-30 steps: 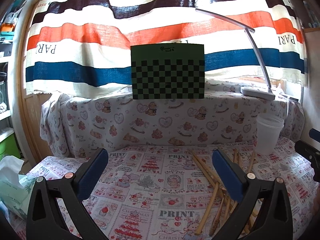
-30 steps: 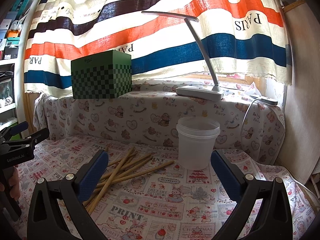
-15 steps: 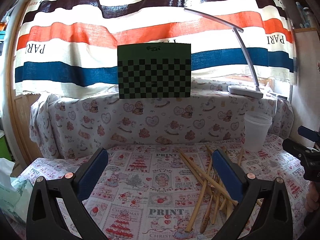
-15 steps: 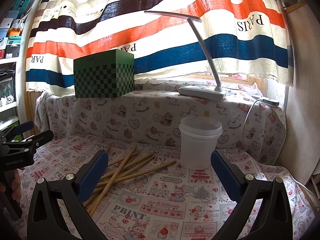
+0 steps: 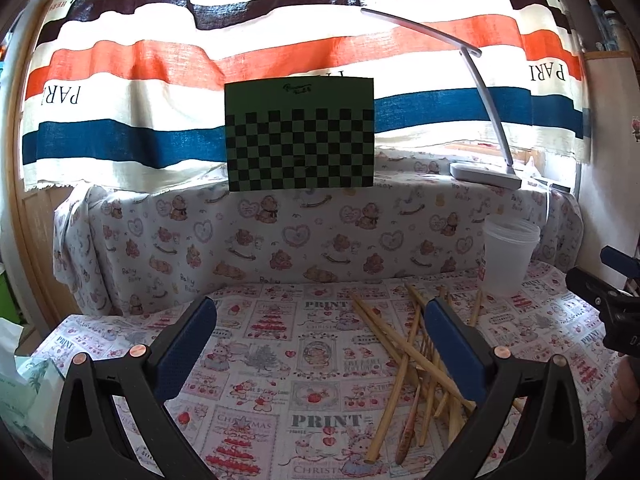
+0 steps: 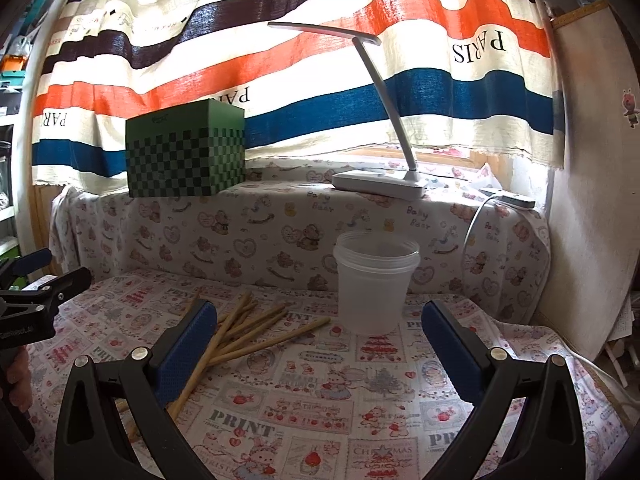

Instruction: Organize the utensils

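The left gripper (image 5: 320,344) hangs above the bench (image 5: 272,364) with its blue pads spread wide and nothing between them. The right gripper (image 6: 320,344) is spread just as wide and is also empty.

The coming move turns on the loose pile of bamboo chopsticks (image 5: 408,360). In the left wrist view they lie ahead and to the right of the gap, the nearest ones passing behind and under the right-hand pad. Their long axes mostly run away from the camera, fanned and crossing one another, so no single stick is cleanly apart from the rest. In the right wrist view the same pile sits to the left, its sticks slanting up toward the clear plastic cup (image 6: 376,284), one tip ending just beside the cup's foot. The pile lies between the two grippers; the left one looks a little nearer to it, though the fisheye makes that hard to judge. The cup stands upright, open and apparently empty, nearly straight ahead of the right gripper, so that hand is better placed to steady it.

The bench is covered with a soft printed cloth, which may give under a pinch. Behind rises a cloth-draped ledge (image 6: 280,220) carrying a green checkered box (image 6: 184,152) and a white desk lamp (image 6: 380,178), before a striped curtain (image 6: 320,80).
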